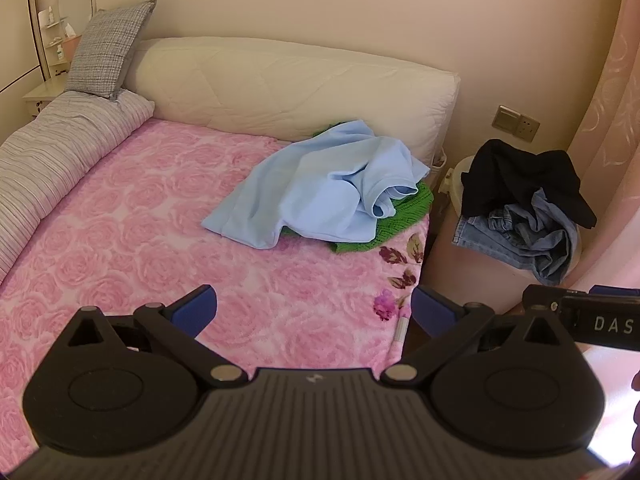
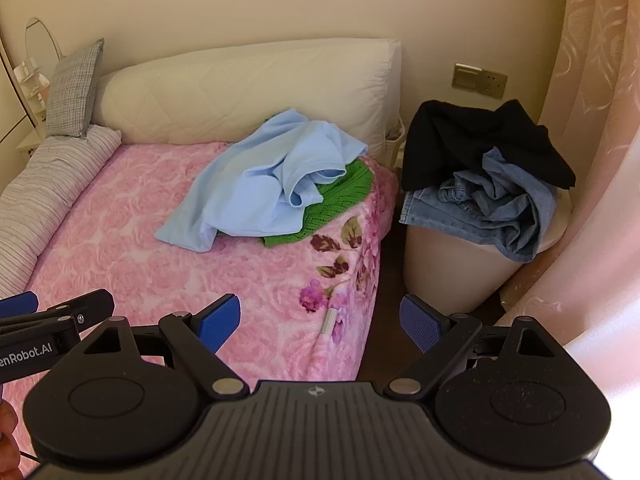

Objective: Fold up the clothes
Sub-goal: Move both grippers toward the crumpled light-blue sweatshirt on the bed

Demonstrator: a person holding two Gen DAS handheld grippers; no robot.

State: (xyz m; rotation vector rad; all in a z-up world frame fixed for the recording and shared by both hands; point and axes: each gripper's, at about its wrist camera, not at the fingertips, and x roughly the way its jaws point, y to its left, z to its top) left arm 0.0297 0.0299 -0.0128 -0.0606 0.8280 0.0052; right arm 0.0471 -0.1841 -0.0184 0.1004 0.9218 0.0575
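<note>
A crumpled light blue shirt (image 1: 320, 184) lies on a green knit garment (image 1: 384, 228) at the far right corner of the pink rose blanket (image 1: 140, 220). Both also show in the right wrist view: shirt (image 2: 256, 184), green knit (image 2: 340, 196). A black garment (image 2: 480, 144) and blue jeans (image 2: 492, 204) are heaped on a round pale stool (image 2: 448, 272) beside the bed. My left gripper (image 1: 314, 310) is open and empty above the blanket's near edge. My right gripper (image 2: 320, 320) is open and empty, over the bed's right edge, well short of the clothes.
A cream quilted headboard cushion (image 1: 296, 84) runs along the wall. A grey checked pillow (image 1: 106, 46) and a striped rolled duvet (image 1: 48, 152) lie at the left. A pink curtain (image 2: 600, 140) hangs at the right. A wall socket (image 2: 480, 80) sits above the stool.
</note>
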